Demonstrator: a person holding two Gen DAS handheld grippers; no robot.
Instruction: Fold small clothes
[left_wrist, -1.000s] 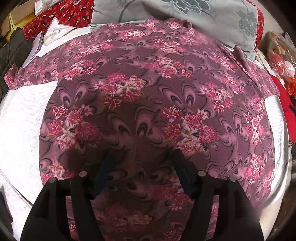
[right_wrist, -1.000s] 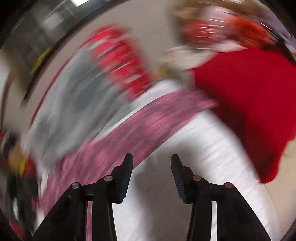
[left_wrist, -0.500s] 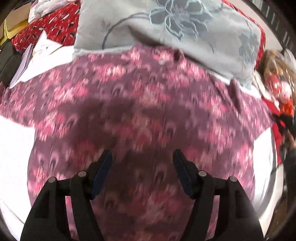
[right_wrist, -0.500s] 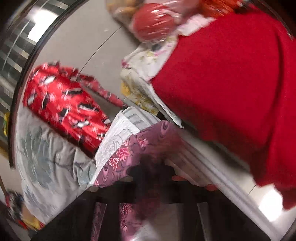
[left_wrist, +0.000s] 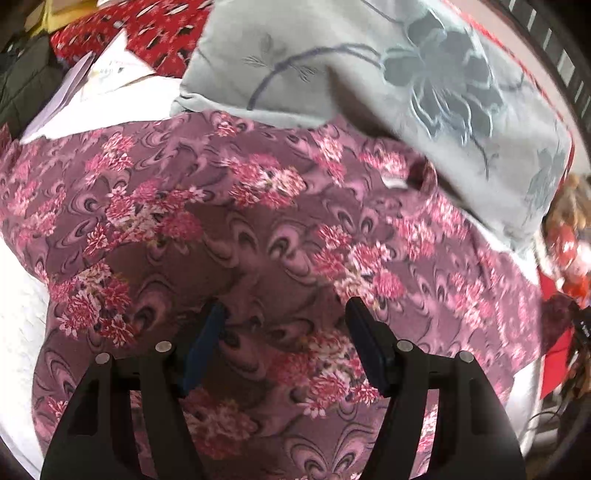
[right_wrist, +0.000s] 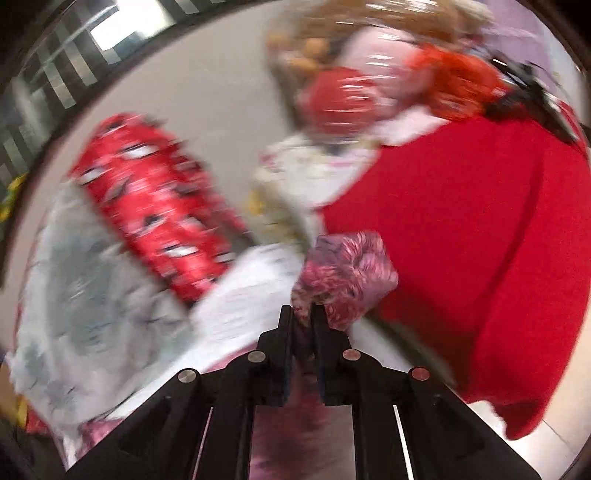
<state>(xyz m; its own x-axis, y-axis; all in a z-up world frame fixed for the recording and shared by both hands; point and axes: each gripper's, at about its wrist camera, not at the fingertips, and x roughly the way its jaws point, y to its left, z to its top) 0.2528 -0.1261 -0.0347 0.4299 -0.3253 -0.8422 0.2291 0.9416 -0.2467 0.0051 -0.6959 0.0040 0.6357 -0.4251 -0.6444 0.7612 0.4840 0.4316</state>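
- The floral garment (left_wrist: 258, 229) lies spread flat on the white bed (left_wrist: 18, 325), its far edge just under the grey pillow (left_wrist: 388, 74), laid out ready for folding.
- The left gripper (left_wrist: 282, 343) hovers over the garment's middle, jaws wide apart and holding nothing, probably to pin it.
- The right gripper (right_wrist: 303, 317) has its jaws clamped on a bunched corner, seemingly a sleeve, lifted to fold inward.

No readable text, brand or number in either wrist view that I can make out. There's a small white tag (left_wrist: 394, 181) at the neck of the floral garment (left_wrist: 258, 236), but it's too small & blurred to read. Right view is motion-smeared, so nothing legible there.
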